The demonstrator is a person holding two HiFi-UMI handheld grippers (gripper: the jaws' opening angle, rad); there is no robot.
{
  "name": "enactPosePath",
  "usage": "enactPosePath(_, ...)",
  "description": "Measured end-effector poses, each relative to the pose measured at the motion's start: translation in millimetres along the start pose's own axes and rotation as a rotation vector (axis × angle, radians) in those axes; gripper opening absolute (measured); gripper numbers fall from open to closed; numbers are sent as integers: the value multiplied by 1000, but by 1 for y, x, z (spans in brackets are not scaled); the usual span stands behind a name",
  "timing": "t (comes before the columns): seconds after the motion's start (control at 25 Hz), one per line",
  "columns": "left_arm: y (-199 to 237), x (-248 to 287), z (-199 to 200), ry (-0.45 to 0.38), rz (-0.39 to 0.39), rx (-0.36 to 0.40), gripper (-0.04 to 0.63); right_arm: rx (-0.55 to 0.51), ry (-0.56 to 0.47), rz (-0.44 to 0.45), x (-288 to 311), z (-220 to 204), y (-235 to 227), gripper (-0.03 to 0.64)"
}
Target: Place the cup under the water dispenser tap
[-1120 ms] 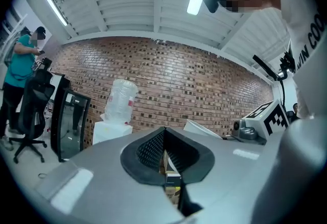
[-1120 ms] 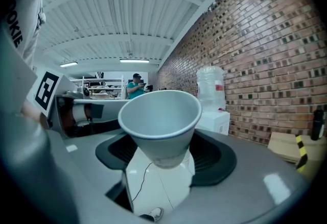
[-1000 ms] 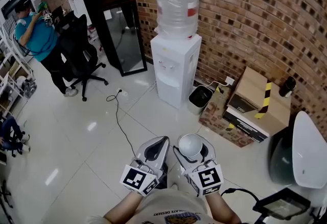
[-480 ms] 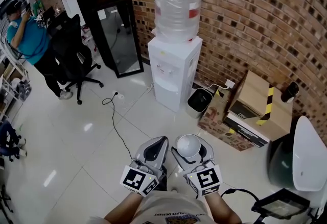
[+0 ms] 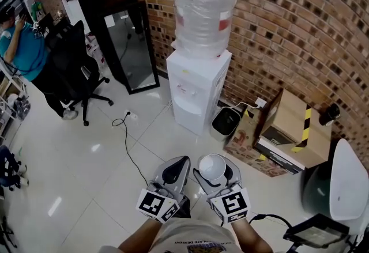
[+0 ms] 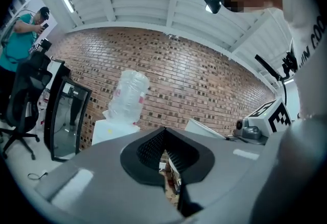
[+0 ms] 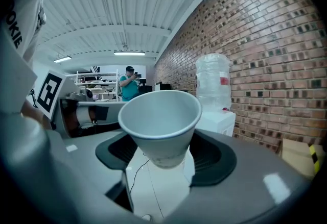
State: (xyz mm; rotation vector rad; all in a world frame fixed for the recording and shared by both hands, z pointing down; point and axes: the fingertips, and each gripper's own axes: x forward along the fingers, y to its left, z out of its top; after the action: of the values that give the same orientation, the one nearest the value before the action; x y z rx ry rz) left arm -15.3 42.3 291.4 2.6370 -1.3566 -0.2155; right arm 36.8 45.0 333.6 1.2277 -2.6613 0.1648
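A white water dispenser (image 5: 198,82) with a clear bottle (image 5: 204,10) on top stands against the brick wall, ahead of both grippers. Its taps (image 5: 185,88) sit above a recess in its front. My right gripper (image 5: 214,172) is shut on a white paper cup (image 5: 212,166), upright with its mouth up. In the right gripper view the cup (image 7: 160,122) sits between the dark pads (image 7: 212,159), with the dispenser (image 7: 218,120) far behind it. My left gripper (image 5: 174,171) is beside the right one, shut and holding nothing. In the left gripper view the dispenser (image 6: 113,128) stands beyond the left gripper (image 6: 164,132).
A small black bin (image 5: 224,122) and cardboard boxes (image 5: 287,125) stand right of the dispenser. A black glass-door cabinet (image 5: 124,44), an office chair (image 5: 72,67) and a person in teal (image 5: 17,44) are at the left. A cable (image 5: 128,142) lies on the white floor.
Both grippers have moved closer to the dispenser, which now looks larger and nearer. The cup stays in the right gripper's grip.
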Motion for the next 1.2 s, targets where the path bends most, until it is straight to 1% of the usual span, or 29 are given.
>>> enactPosePath(0.36,65,32,21,-3,-10,-14,-17,-11,10,-11,69,27,-12,324)
enactPosePath(0.56,92,48,29,-13,-28,-19,-17,-22,11,-21,101,38,-19,324)
enactPosePath(0.76,110,54,34,-24,-29,-23,-17,-45,9,-26,120,47,-19,324)
enactPosePath(1.2,125,71,20,5,-31,-38,-17,-34,31,-30,142,38,-33,324)
